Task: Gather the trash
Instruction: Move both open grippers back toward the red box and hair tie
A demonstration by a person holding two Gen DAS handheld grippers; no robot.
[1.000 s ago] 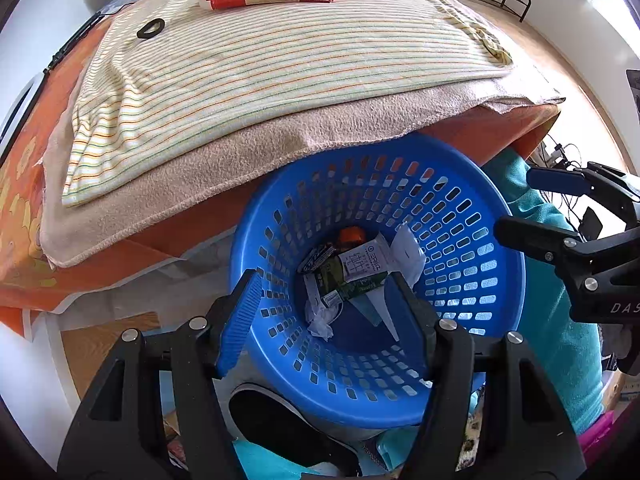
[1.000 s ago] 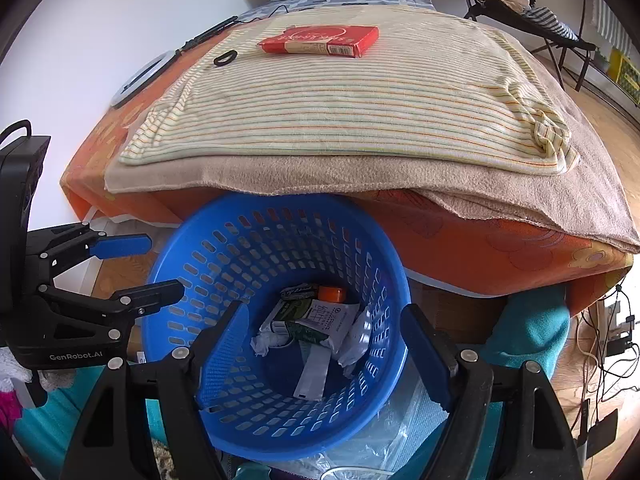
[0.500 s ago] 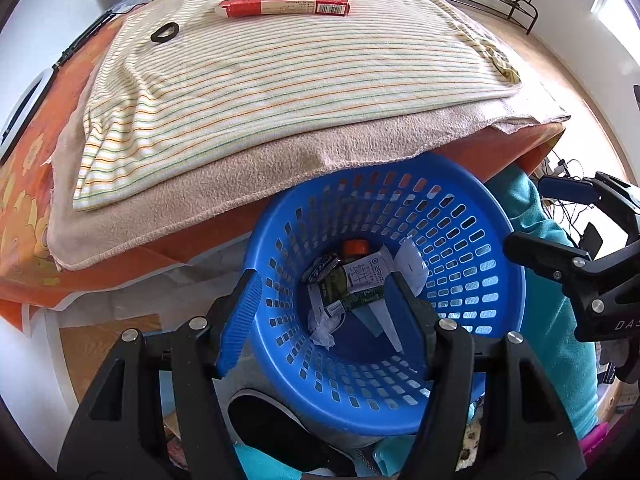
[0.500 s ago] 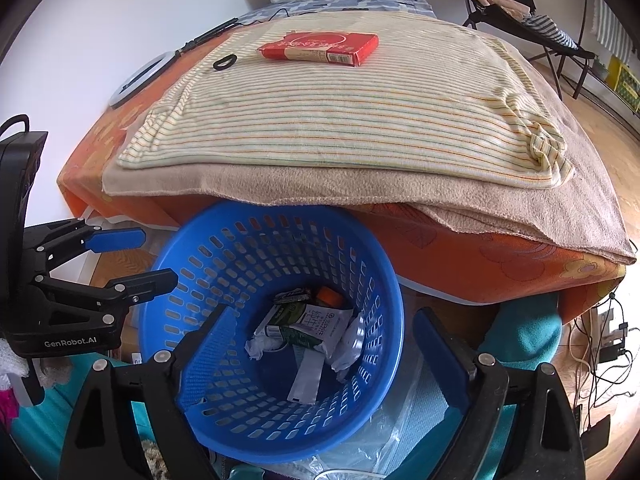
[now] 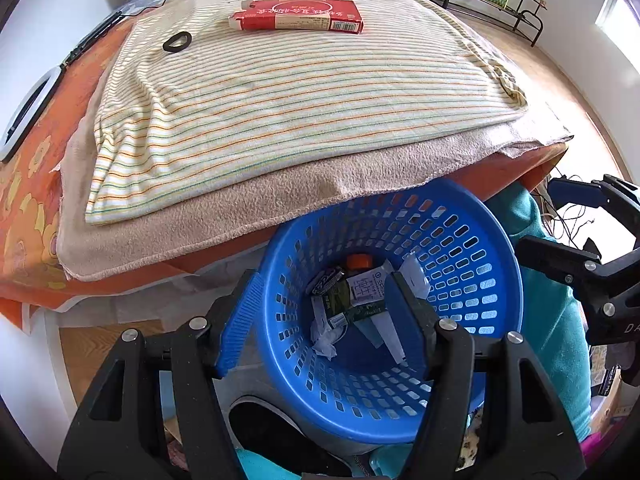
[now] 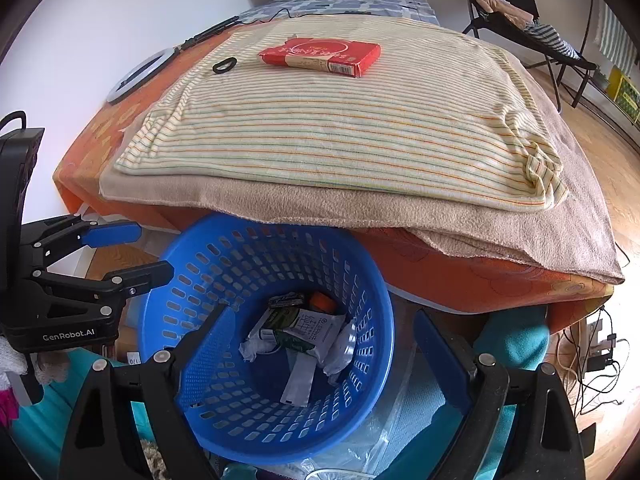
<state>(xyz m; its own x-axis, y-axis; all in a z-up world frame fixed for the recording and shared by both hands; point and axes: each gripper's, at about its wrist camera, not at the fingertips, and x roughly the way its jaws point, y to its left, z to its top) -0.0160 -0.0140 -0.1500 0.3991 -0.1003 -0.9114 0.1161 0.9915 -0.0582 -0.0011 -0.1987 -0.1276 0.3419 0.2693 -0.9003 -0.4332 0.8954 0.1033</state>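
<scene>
1. Both grippers are rising and drawing back from the blue laundry-style basket (image 5: 390,280), so that over the last second the bed beyond it is filling more of each view and the red carton (image 5: 298,15) is sliding lower in frame, toward the cameras.
2. The left gripper (image 5: 320,300) is hanging above the basket's near rim with its jaws spread wide and nothing between them; its right finger is overlapping the basket's interior in the left wrist view.
3. The right gripper (image 6: 316,354) is also standing wide and empty, its left finger over the basket's mouth and its right finger outside the rim; its spread is looking slightly broader than 1 second ago.
4. The collected trash (image 6: 302,330) is lying at the bottom of the basket: a green-and-white wrapper, crumpled white paper, a white strip and an orange cap, all unmoved.
5. The red carton (image 6: 322,55) is lying flat on the striped sheet (image 6: 340,128), well beyond the basket, with a small black ring (image 6: 224,66) just beside it on the basket's left-hand side.
6. My judgement: a drop into the basket is finished, and the lift is preparing a reach across the bed for the carton, the next likely piece of trash.
</scene>
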